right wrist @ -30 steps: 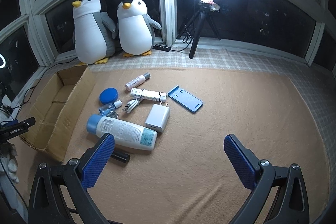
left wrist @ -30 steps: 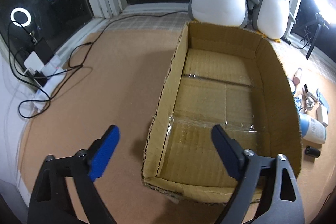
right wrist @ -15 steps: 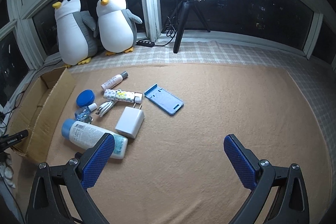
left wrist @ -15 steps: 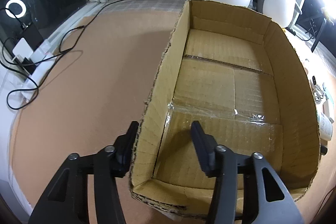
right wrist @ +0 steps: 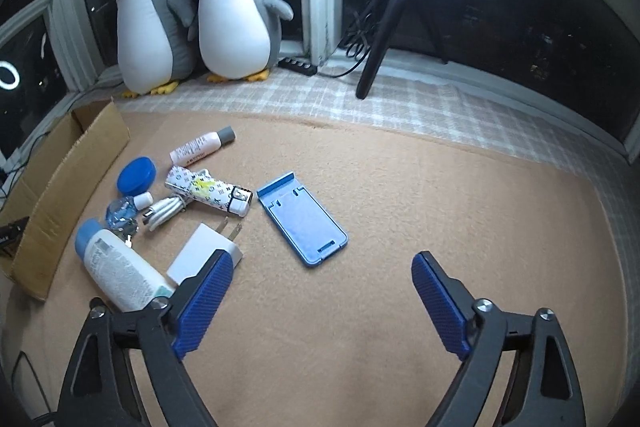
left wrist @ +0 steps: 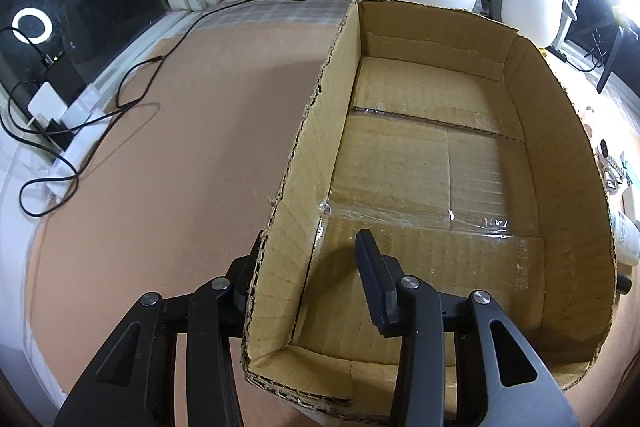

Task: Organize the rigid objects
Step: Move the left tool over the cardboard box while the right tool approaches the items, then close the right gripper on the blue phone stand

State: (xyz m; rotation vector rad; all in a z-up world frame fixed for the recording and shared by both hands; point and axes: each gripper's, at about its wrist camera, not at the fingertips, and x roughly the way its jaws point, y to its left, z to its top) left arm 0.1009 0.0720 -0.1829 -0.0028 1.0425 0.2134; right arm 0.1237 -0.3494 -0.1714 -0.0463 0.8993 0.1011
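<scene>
From the left gripper we looked steeply down, close over the near corner of the cardboard box, its open inside filling most of the view. From the right gripper we looked down across the tan mat from farther back. Both views shared the box and the two penguin toys by the window.

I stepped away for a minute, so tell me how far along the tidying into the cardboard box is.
Barely started. The cardboard box holds nothing yet. In hand: the left hand-held gripper straddles the box's near left wall, apparently clamped on it. The right hand-held gripper, jaws just narrowing with nothing between them, points at the blue phone stand. Left on the mat: white charger, lotion bottle, blue lid, patterned case, pink tube, cable.
</scene>
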